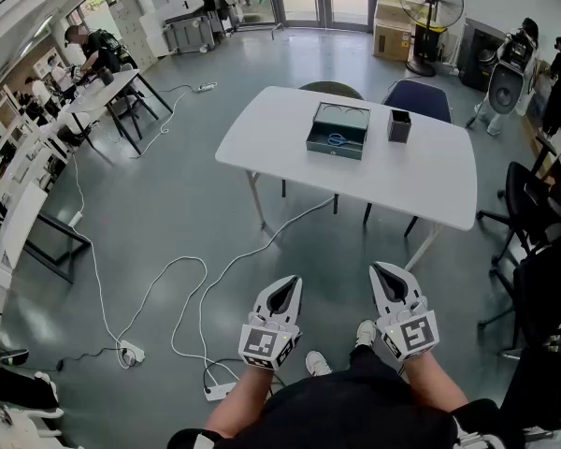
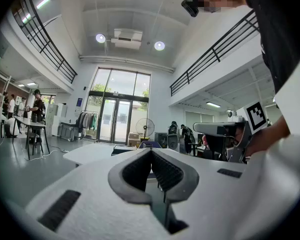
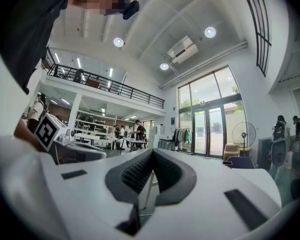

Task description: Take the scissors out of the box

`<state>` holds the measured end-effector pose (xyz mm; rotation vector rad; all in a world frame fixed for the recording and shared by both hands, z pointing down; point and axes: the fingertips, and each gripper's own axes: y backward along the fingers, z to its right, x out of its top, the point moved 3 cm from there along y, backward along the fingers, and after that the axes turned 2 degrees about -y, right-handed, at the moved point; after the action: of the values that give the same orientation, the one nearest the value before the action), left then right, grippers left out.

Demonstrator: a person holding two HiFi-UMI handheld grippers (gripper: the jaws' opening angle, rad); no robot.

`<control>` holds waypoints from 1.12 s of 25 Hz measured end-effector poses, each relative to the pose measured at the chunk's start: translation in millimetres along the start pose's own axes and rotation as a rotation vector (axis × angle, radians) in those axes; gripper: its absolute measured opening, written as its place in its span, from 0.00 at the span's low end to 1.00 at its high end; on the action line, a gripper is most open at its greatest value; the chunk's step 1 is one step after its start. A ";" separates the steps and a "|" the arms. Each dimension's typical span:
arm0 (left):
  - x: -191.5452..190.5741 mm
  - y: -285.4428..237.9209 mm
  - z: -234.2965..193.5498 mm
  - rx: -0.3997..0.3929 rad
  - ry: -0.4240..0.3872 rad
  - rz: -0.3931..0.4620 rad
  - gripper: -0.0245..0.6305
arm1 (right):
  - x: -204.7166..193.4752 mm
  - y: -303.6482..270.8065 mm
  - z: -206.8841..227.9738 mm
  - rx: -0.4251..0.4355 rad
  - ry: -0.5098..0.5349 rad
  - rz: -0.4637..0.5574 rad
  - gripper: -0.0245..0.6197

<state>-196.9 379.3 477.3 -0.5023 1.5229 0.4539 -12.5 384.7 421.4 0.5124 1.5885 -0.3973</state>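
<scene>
A dark open box [image 1: 338, 130] sits on the white table [image 1: 430, 181] several steps ahead of me, with blue-handled scissors [image 1: 337, 139] lying inside it. Both grippers are held low in front of my body, far short of the table. My left gripper [image 1: 283, 284] is shut with nothing in it; in the left gripper view its jaws [image 2: 151, 151] meet at the tips, and the box [image 2: 124, 149] shows beyond them. My right gripper [image 1: 385, 271] is also shut and empty, its tips [image 3: 152, 152] touching.
A black cup [image 1: 399, 125] stands right of the box. Chairs [image 1: 418, 98] are tucked behind the table, and office chairs [image 1: 533, 204] crowd its right side. White cables [image 1: 168, 279] and a power strip [image 1: 131, 352] lie on the floor at left. People work at a far table [image 1: 98, 92].
</scene>
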 end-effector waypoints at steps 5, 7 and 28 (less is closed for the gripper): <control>1.1 3.2 5.3 0.006 -0.001 -0.003 0.06 | -1.4 7.8 -0.4 -0.004 -0.009 -0.008 0.05; 1.8 4.7 6.4 0.008 0.000 -0.004 0.06 | -1.3 10.1 -1.5 -0.003 -0.012 -0.010 0.05; -1.5 -47.2 5.6 -0.006 -0.026 -0.037 0.06 | -20.2 -4.9 52.5 -0.044 -0.100 -0.003 0.05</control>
<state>-165.4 343.9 480.0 -0.5268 1.4848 0.4350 29.6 350.4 436.9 0.4501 1.4989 -0.3837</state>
